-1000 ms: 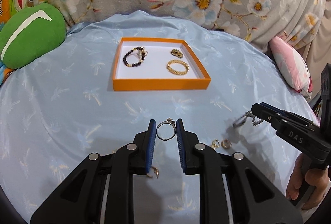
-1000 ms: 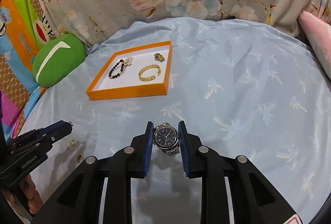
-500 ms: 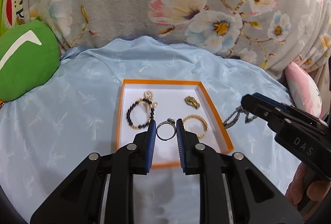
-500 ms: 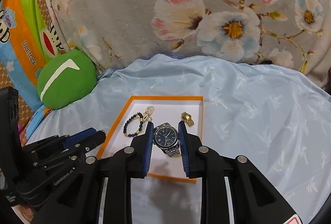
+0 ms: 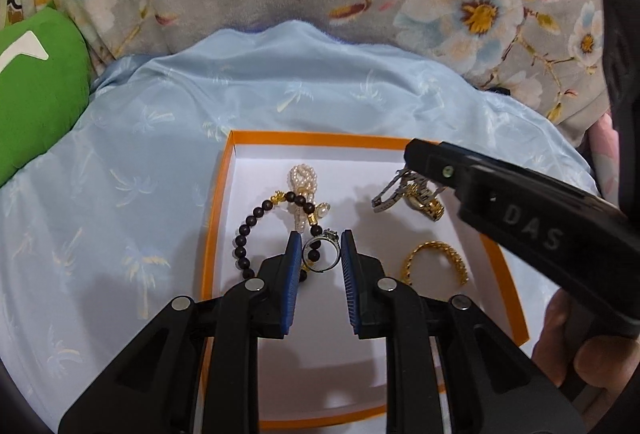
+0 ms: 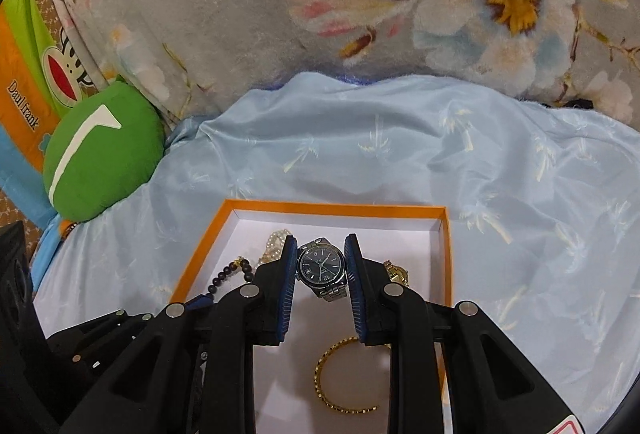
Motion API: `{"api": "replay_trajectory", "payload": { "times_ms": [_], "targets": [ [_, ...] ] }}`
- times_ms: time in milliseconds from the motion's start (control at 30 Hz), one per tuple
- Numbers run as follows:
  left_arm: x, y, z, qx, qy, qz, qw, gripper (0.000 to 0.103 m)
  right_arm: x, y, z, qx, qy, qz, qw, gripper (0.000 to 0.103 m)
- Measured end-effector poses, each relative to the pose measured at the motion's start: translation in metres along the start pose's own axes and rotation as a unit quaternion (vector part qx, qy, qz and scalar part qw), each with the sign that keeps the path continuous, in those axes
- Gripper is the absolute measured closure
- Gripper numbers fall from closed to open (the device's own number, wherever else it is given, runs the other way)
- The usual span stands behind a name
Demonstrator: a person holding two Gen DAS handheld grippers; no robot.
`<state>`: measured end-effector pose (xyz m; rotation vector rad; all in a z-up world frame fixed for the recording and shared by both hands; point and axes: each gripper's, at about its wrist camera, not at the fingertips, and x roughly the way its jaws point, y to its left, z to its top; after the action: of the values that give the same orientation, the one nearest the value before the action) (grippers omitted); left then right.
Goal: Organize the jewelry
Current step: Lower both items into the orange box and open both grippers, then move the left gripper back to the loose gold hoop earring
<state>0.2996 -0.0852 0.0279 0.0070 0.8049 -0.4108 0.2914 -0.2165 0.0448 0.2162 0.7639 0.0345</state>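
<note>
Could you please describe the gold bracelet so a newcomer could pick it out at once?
Find the orange box on the blue sheet. In its right half lies the gold bracelet, an open chain-textured hoop; unlike the dark beaded bracelet, it is all gold.

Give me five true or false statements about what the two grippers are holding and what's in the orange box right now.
1. The left gripper holds a silver ring. True.
2. The right gripper holds a gold bangle. False: it holds a dark-faced watch; the gold bangle lies in the box.
3. Both grippers are over the orange box. True.
4. The beaded bracelet lies on the blue cloth outside the box. False: it lies inside the box, on the left.
5. The green cushion sits right of the box. False: it sits to the left.
</note>
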Motion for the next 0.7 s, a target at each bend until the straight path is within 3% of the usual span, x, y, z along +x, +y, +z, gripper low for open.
{"api": "replay_trajectory", "payload": {
  "times_ms": [167, 233, 300, 567, 700],
  "targets": [
    [0.005, 0.001, -0.006, 0.003, 0.004, 0.006, 1.0, 0.081, 0.009, -0.007, -0.009, 0.013, 0.011, -0.009, 1.0, 0.08],
    [0.002, 0.002, -0.005, -0.001, -0.002, 0.003, 1.0, 0.063, 0.005, -0.008, -0.011, 0.011, 0.006, -0.015, 1.0, 0.079],
    [-0.003, 0.003, -0.004, -0.006, -0.015, 0.006, 0.9999, 0.055, 0.0, -0.009, -0.012, 0.012, 0.001, -0.015, 1.0, 0.078],
    [-0.049, 0.012, -0.01, -0.021, -0.05, 0.007, 0.9985, 0.055, -0.064, -0.009, -0.033, 0.005, -0.036, -0.014, 0.999, 0.078],
    [-0.095, 0.019, -0.033, -0.018, -0.069, 0.013, 0.9973, 0.055, -0.113, -0.004, -0.075, -0.013, -0.051, -0.032, 0.998, 0.065]
  ]
}}
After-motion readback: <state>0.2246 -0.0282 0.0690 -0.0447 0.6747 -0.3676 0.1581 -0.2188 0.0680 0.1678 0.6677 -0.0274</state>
